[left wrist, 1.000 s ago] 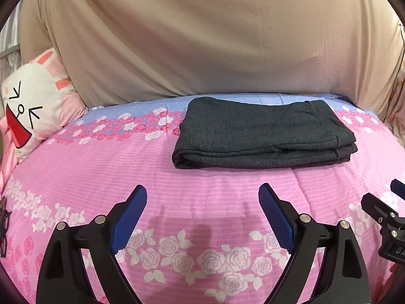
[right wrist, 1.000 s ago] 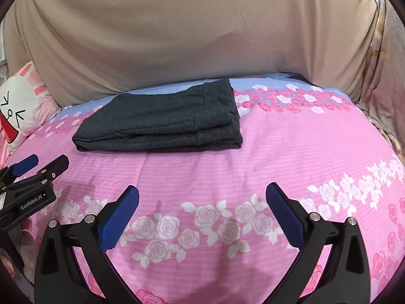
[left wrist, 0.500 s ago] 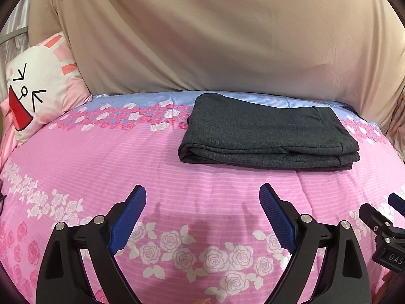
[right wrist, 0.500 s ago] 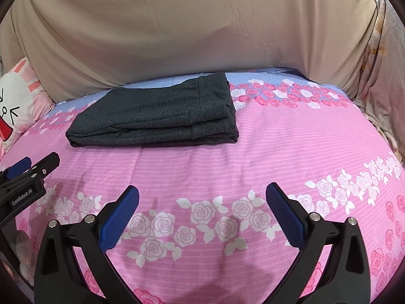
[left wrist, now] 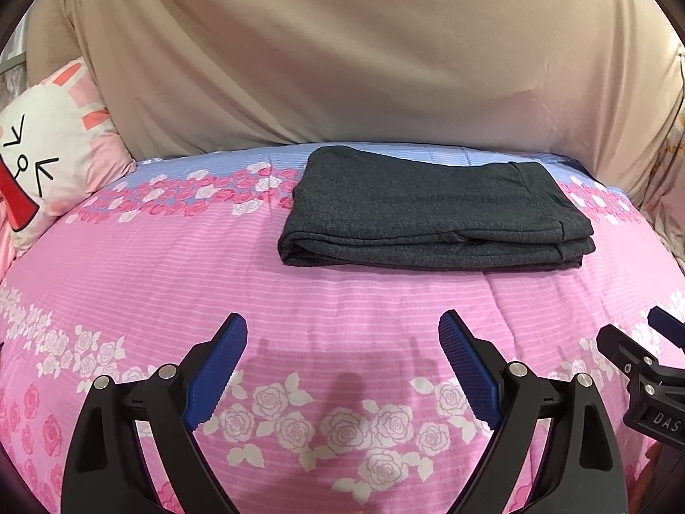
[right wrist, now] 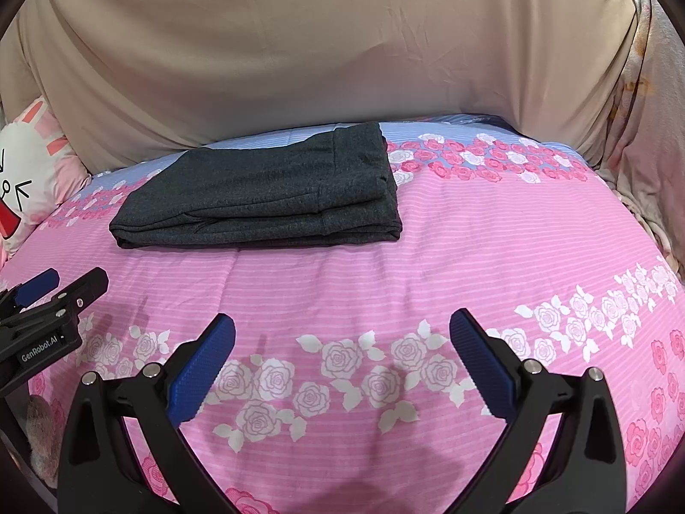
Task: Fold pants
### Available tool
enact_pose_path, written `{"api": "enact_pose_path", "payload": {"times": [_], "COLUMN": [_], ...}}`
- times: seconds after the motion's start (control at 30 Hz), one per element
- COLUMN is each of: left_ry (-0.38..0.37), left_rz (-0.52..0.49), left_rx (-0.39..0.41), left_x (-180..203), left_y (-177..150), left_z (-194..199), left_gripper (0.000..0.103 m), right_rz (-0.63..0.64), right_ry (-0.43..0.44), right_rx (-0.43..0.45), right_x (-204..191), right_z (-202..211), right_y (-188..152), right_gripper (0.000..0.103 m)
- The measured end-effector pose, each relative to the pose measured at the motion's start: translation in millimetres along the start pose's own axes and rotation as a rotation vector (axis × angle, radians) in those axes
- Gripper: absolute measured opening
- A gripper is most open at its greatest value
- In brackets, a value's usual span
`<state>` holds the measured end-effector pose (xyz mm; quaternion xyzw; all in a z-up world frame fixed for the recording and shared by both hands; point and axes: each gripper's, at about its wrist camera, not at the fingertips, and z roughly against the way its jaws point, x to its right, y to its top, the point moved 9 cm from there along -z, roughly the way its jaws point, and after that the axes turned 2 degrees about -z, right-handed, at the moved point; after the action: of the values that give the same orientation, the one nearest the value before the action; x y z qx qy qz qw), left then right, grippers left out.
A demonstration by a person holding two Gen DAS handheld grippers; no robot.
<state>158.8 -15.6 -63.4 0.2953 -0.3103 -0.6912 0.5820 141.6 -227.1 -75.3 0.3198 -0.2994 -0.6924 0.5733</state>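
Dark grey pants (left wrist: 432, 210) lie folded into a flat rectangular stack on the pink flowered bedspread (left wrist: 171, 265), toward the far side of the bed. The same pants (right wrist: 265, 192) sit left of centre in the right wrist view. My left gripper (left wrist: 342, 330) hovers open over the near part of the bed, well short of the pants, with nothing between its blue pads. My right gripper (right wrist: 342, 325) is likewise open and empty, over the rose band of the bedspread (right wrist: 471, 248). Each gripper shows at the edge of the other's view: right gripper (left wrist: 642, 351), left gripper (right wrist: 60, 291).
A beige sheet (left wrist: 342, 64) hangs as a backdrop behind the bed. A white and pink cartoon pillow (left wrist: 47, 158) leans at the far left, also the pillow (right wrist: 25, 180) in the right wrist view. Patterned fabric (right wrist: 646, 137) drapes at the right edge.
Both grippers have drawn back and shifted slightly, so the pants sit a little further right in the left view and further off in the right view. The pants have not moved; both grippers stay open.
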Motion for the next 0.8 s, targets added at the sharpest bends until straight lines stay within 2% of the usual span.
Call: {"api": "enact_pose_path", "payload": {"times": [0.33, 0.63, 0.8], "left_ry": [0.005, -0.001, 0.038], "left_rz": [-0.009, -0.009, -0.015], "left_rx": [-0.001, -0.036, 0.003], "left_x": [1.4, 1.4, -1.2], "left_y": [-1.0, -5.8, -4.7], "left_z": [0.0, -4.7, 1.9], "left_gripper": [0.088, 0.091, 0.092], "right_rz": [0.001, 0.001, 0.001], "right_ry": [0.001, 0.000, 0.000], "right_rx": [0.000, -0.001, -0.001], "right_x": [0.5, 0.4, 0.3], "right_z": [-0.1, -0.1, 0.2], "right_y": [0.2, 0.5, 0.5], "right_gripper": [0.098, 0.098, 0.098]}}
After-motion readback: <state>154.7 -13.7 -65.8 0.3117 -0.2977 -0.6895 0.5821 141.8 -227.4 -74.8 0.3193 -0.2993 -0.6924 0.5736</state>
